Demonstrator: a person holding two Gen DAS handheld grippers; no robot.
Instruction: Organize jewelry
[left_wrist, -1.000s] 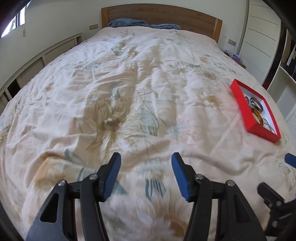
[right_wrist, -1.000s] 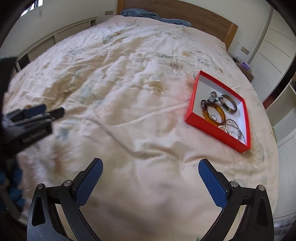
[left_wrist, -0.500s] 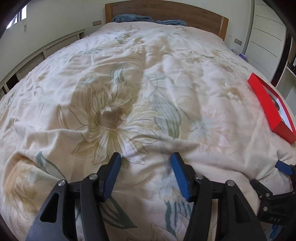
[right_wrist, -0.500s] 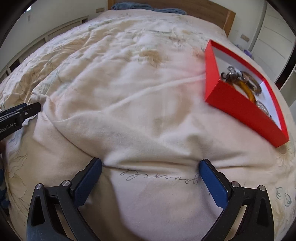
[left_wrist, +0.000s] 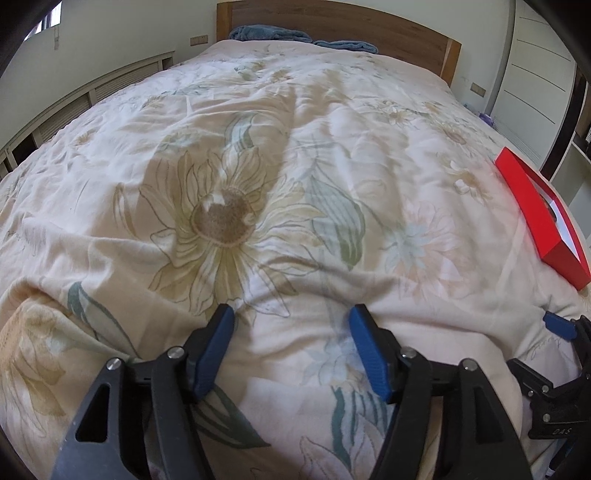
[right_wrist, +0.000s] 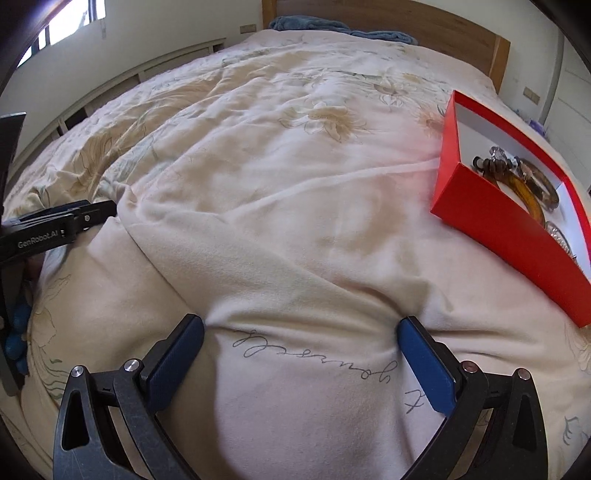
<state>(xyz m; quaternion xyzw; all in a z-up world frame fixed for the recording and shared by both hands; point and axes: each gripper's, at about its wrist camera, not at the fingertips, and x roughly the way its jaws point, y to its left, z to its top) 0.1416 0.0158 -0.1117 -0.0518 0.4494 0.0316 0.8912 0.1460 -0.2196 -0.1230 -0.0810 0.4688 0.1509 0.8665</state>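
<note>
Right wrist: red box (right_wrist: 491, 225) right of fingers (right_wrist: 424, 354).

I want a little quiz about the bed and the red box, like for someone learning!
1. True or false: the open red cardboard box rests on the cream floral quilt.
2. Which sits in the box? A) bangles B) socks C) spoons
3. Fill in: both the left gripper and the right gripper have their blue fingers ____ with only quilt between them.

Key:
1. True.
2. A; an amber glassy bangle and a dark brown bangle lie inside.
3. Open; the left one's fingers have just been opening.
</note>
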